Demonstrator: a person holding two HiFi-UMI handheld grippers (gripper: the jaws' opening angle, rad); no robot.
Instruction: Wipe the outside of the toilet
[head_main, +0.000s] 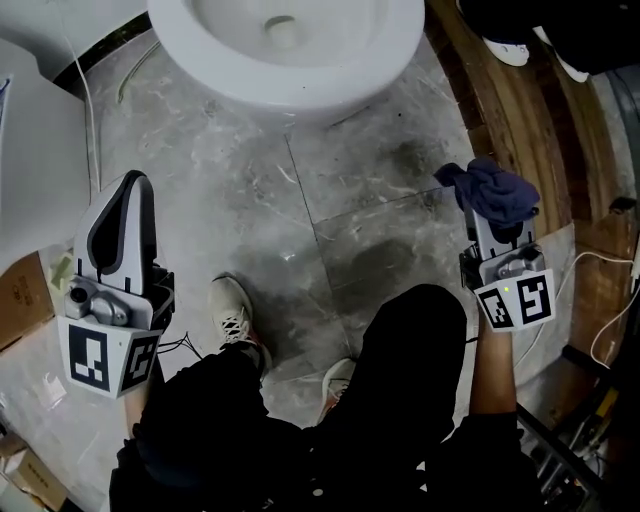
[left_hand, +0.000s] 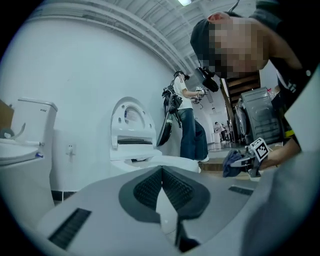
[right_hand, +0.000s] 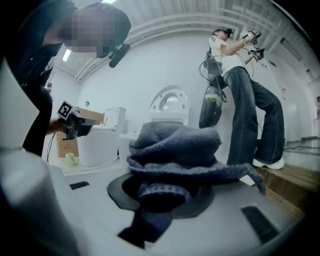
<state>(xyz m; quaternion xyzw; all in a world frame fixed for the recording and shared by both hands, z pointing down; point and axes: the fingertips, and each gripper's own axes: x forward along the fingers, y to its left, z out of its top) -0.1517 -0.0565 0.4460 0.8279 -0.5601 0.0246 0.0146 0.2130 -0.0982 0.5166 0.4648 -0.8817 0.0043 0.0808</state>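
In the head view, the white ceramic toilet bowl (head_main: 290, 50) sits at the top edge, standing on a grey marbled tile floor (head_main: 350, 200). The left gripper (head_main: 125, 200) is held low at the left, well apart from the bowl, pointing towards it. The right gripper (head_main: 497, 228) is at the right, also clear of the bowl, with a crumpled dark blue cloth (head_main: 490, 190) bunched over its tip. Between the two are the person's black-trousered legs (head_main: 400, 380) and white sneakers (head_main: 237, 315). A brown wooden step (head_main: 520, 120) runs along the right side, and a brown cardboard box (head_main: 20, 295) lies at the left edge.

In the left gripper view, the grey fingers (left_hand: 145, 190) are pressed together with nothing between them. Beyond them stands the toilet, its lid raised against the white wall. The right gripper with the cloth shows at the right, and a second person in blue jeans (left_hand: 190, 130) stands in the background.

In the right gripper view, the fingers (right_hand: 116, 189) are clenched on the blue cloth, which heaps above them and hangs over both sides. The toilet is behind the cloth, not touching it. The left gripper appears at the left, and the person in jeans stands at the right.
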